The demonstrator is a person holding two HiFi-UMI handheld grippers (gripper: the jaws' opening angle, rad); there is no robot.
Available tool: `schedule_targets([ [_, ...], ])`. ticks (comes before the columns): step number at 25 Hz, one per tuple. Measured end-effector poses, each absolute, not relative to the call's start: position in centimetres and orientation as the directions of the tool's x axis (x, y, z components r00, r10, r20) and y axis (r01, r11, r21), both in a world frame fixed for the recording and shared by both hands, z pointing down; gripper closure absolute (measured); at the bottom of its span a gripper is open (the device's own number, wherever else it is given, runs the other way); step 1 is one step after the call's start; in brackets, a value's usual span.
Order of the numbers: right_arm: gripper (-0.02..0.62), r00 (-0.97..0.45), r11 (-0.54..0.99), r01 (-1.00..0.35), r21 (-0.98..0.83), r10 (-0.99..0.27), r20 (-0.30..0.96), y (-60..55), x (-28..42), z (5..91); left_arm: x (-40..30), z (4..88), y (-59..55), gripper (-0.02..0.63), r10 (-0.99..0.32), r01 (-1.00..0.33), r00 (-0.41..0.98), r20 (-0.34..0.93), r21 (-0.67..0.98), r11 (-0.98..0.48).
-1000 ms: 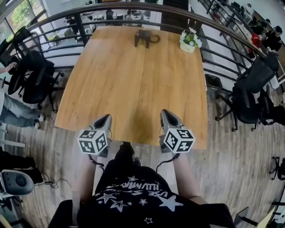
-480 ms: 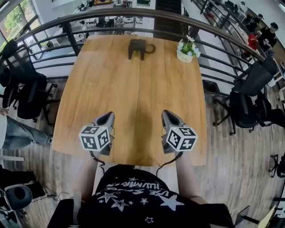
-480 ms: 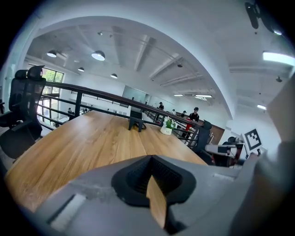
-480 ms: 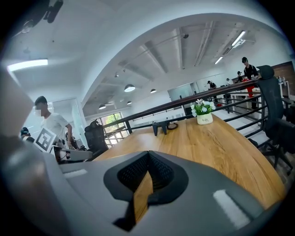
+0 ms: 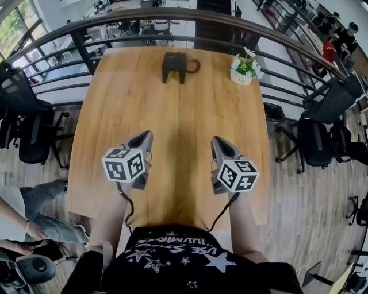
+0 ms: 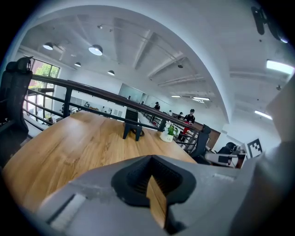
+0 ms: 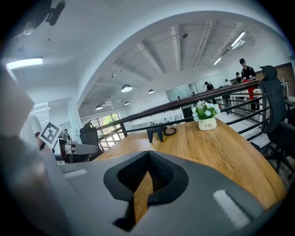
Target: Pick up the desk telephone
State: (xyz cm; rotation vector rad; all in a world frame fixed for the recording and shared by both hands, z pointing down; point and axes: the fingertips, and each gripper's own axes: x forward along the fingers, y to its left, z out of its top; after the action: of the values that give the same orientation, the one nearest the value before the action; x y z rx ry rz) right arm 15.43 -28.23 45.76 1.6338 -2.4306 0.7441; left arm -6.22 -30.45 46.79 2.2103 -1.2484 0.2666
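Table: one wooden table (image 5: 172,120), bare except for two things along its far edge.
Desk telephone: one, dark, standing at the middle of the table's far edge (image 5: 173,66), with a cord looping at its right side.
Flower pot: one, white with small flowers (image 5: 244,68), at the far right corner, set apart from the telephone.
Grippers: two. The left gripper (image 5: 146,135) is over the near left part of the table and the right gripper (image 5: 217,140) over the near right part. Both point toward the far edge, well apart from the telephone.
Left jaws: pressed together, nothing between them.
Right jaws: closed tip to tip, likewise empty.
Edges: one dark curved railing (image 5: 172,12) runs just beyond the far edge and bends down past both far corners.
Open room: bare wood fills the whole stretch from the grippers to the telephone, and the strip between the two grippers.
Chairs: black office chairs stand off the left edge (image 5: 26,109) and off the right edge (image 5: 322,123). Their exact number is hard to tell.
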Motion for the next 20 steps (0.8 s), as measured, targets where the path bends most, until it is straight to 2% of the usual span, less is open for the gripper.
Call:
schedule_targets([
  [12, 0.597, -0.42, 0.324, -0.896, -0.305, -0.84, 0.343, -37.8, 15.1, 43.8, -5.5, 47.2, -39.3, 0.604, -0.677, -0.814, 0.574, 0.46, 0.406, -0.415],
  [20, 0.597, -0.435, 0.332, -0.892, -0.307, -0.817, 0.379, -42.6, 13.8, 46.2, -4.4, 49.1, -45.1, 0.604, -0.659, -0.776, 0.603, 0.45, 0.522, -0.354],
])
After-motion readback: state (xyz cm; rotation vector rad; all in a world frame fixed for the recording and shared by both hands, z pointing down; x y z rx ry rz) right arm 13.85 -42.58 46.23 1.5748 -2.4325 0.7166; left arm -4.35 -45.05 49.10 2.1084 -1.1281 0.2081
